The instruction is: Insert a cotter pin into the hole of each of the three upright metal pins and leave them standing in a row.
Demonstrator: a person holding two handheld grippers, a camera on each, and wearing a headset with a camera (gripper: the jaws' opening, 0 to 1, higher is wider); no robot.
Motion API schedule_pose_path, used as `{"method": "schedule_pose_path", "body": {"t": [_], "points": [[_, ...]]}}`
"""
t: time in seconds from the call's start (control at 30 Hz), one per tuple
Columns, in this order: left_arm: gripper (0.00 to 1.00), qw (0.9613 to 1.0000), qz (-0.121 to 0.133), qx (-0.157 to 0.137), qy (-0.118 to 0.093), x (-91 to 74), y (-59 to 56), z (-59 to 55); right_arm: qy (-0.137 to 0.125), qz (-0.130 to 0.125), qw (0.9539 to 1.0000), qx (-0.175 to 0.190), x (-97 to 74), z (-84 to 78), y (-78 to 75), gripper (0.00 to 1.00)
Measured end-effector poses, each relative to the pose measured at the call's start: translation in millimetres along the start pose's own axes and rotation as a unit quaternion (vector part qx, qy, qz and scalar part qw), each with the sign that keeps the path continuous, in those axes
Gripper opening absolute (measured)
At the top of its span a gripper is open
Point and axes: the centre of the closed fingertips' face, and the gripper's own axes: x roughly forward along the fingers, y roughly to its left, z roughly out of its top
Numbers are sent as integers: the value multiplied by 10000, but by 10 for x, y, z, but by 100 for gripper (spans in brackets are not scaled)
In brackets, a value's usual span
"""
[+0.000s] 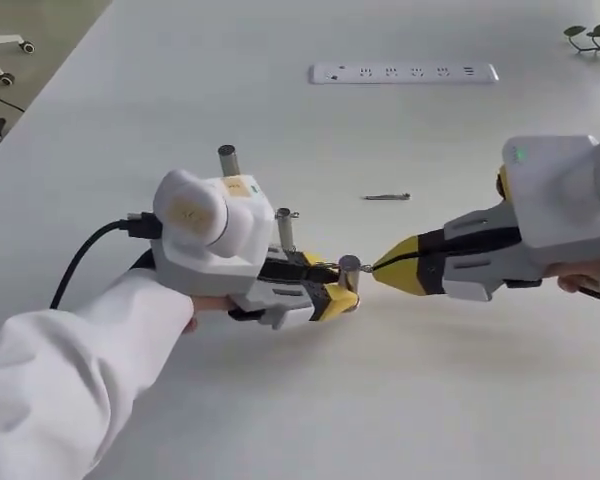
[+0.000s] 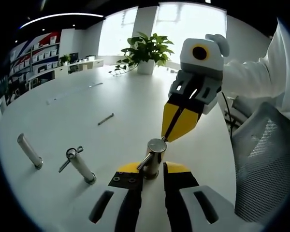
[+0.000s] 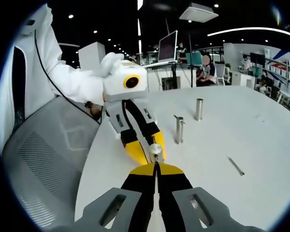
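**Surface and room.** A plain white desk spans the head view. A white power strip lies flat at top centre. A chair caster stands on the grey floor at upper left. In the left gripper view, bright windows and a potted plant sit at the top of the frame. In the right gripper view, a dark ceiling with spotlights, a monitor at top centre and a grey mesh chair back at left make up the background.

**Task items.**
- The left gripper sits at the centre of the head view. Its jaws are clamped on the held metal pin, which stands upright on the desk.
- The right gripper enters from the right. Its jaws are pressed narrow, with the tips at the head of that pin.
- A cotter pin passes through the held pin's hole and protrudes on the side away from the right gripper.
- The middle metal pin stands upright just above the left gripper, with its own cotter pin through the top.
- The far metal pin stands upright further to the upper left, and its top is bare.
- A loose cotter pin lies flat right of centre, apart from the three pins.

**Hidden or unclear.** The right gripper's tips appear to pinch the cotter pin's near end, but the contact is too small to resolve. In the head view, the left gripper's body covers the base of the middle metal pin.
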Motion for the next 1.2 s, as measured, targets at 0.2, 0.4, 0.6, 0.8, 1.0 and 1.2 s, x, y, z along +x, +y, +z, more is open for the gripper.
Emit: {"method": "schedule_pose_path", "body": {"t": [0.2,0.4,0.6,0.8,1.0,1.2], "points": [[24,9997,2,-216,-59,-104,21,-46,-143,-37,9997,192,38,24,34,4],[48,9989,-336,-304,-69,-270,-142,-73,-167,-157,9992,323,57,-10,23,20],[73,9979,-438,-455,-161,-437,-242,-106,-179,-188,9989,392,116,-43,56,25],[97,9976,-261,-566,-316,-601,-233,-112,-328,-200,9978,531,213,-25,49,24],[99,9976,6,-574,-384,-733,-159,-167,-327,-156,9972,656,322,-83,22,22],[99,9974,24,-640,-335,-802,-189,-230,-213,-130,9979,597,387,-152,28,19]]}}
